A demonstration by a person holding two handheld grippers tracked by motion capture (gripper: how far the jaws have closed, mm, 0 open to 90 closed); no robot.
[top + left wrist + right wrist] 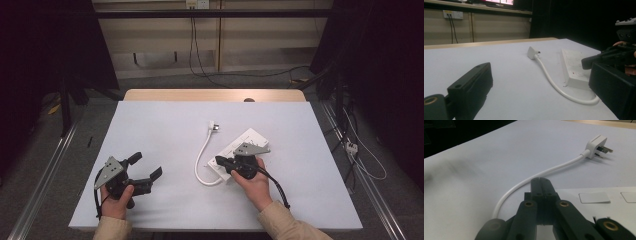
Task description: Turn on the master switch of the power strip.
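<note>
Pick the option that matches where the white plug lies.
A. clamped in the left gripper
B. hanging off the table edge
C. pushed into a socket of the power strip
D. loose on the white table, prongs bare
D: the plug lies loose on the table, its prongs bare, apart from the power strip.

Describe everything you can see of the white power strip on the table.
The power strip is a flat white block, plastic by its look, lying face up and at a slant on the white table, right of centre. Its top carries pale rectangular switches, and a small red mark shows near one end in the left gripper view. A white cable leaves its near end, loops left and runs to a white plug lying on its side, pins bare. The right gripper, jaws shut, sits over its near end.
</note>
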